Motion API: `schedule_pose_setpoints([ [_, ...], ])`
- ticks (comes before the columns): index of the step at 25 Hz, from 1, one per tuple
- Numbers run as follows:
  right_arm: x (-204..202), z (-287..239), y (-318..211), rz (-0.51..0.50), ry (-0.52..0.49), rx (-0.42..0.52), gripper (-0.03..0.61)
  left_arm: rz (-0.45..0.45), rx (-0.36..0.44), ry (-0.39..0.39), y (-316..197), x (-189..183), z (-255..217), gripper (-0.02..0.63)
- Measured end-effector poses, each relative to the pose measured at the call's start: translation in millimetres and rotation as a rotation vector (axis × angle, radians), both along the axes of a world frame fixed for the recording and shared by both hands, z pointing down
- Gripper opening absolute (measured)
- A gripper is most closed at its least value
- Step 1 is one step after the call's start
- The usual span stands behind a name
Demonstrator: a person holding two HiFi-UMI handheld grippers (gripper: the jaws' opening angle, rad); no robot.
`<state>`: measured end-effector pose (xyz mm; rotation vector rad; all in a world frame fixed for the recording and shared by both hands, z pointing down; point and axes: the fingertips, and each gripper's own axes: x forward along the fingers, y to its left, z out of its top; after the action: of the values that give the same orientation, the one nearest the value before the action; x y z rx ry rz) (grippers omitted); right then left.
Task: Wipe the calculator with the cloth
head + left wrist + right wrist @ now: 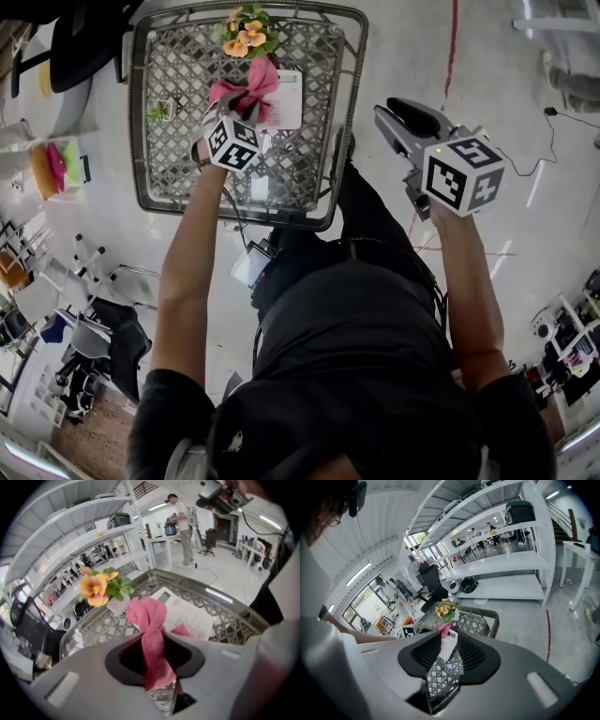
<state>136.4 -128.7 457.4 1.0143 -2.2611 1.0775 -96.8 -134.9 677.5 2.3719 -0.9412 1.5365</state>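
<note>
1. ok so the cloth part looks sorted: the left claw point(154, 643) is clamped tight on a crumpled pink fabric cloth point(147, 615). A bunched wad of it sticks out past the tips.
2. The flat white plastic calculator point(188, 614) is lying face up on the grey metal lattice worktop point(178, 164). From the head view the pink wad overlaps the calculator's left edge, so the cloth is right at it.
3. Can't honestly tell if the cloth is pressing on the keys or just hanging over them. The left gripper view shows it in front of the calculator, but the contact itself isn't visible.
4. The right claw point(449, 654) is off to the right of the calculator, well apart from it and out over the floor. Its jaws are a bit apart with nothing between them, you just see the lattice through the gap. So nothing is bracing the calculator.
5. A small pot of orange fake flowers with green leaves point(97, 587) sits just past the calculator's far left corner, near the cloth. Might get bumped on a wide stroke.
6. My read: grabbing the cloth and getting it there is done, and the wiping is what's left. No way to tell from here how much of the face has been covered, so I'd call it early to middle.
</note>
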Motion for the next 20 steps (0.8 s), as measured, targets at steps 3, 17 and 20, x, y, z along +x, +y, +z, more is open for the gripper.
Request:
schedule_pose_setpoints([
  [3,-3.7,0.2,0.3,-0.004,0.001,-0.002,0.112,-0.204,-0.076,0.146,2.5,-1.5,-5.2,0.164],
  [17,-4.8,7.9,2.2,-0.009,0.006,-0.022,0.112,-0.88,-0.249,0.57,13.7,7.7,2.0,0.164],
  [20,-2.9,6.7,1.4,-0.007,0.003,-0.024,0.112,-0.906,-0.266,0.593,15.9,14.9,2.3,0.164],
])
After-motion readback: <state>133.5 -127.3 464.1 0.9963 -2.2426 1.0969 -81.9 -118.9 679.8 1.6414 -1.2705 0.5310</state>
